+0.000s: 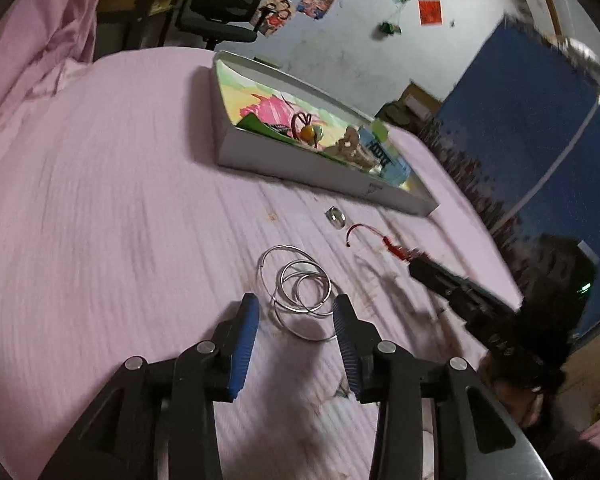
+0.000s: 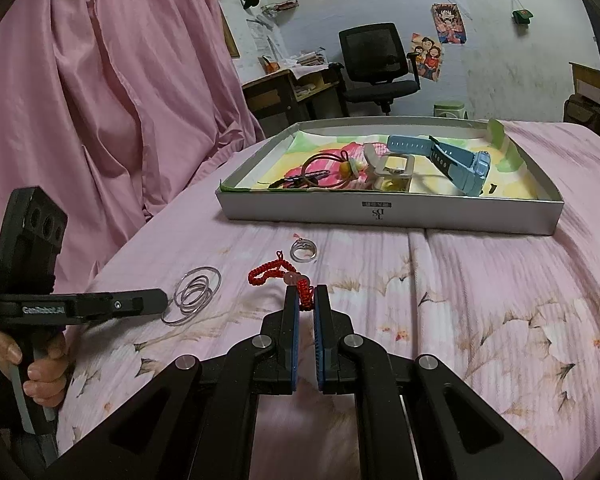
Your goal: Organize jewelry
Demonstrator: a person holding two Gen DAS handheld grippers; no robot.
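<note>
Several thin silver bangles (image 1: 300, 284) (image 2: 196, 292) lie tangled on the pink bedspread. My left gripper (image 1: 296, 304) (image 2: 162, 302) is open, its blue pads either side of the pile's near edge without pressing on it. My right gripper (image 2: 306, 294) (image 1: 414, 266) is shut on one end of a red braided cord bracelet (image 2: 276, 272) (image 1: 394, 248), whose other end rests on the bed. A silver ring (image 1: 335, 216) (image 2: 303, 249) lies between the bracelet and a shallow white box (image 1: 300, 164) (image 2: 380, 212). The box holds a hair tie, a blue watch and other pieces.
A pink sheet (image 2: 100, 100) hangs at the left of the bed. Behind the box stand a black office chair (image 2: 374, 64) and a desk (image 2: 284, 92). A blue panel (image 1: 540, 120) borders the bed's right side. A hand (image 2: 44, 372) holds the left gripper's handle.
</note>
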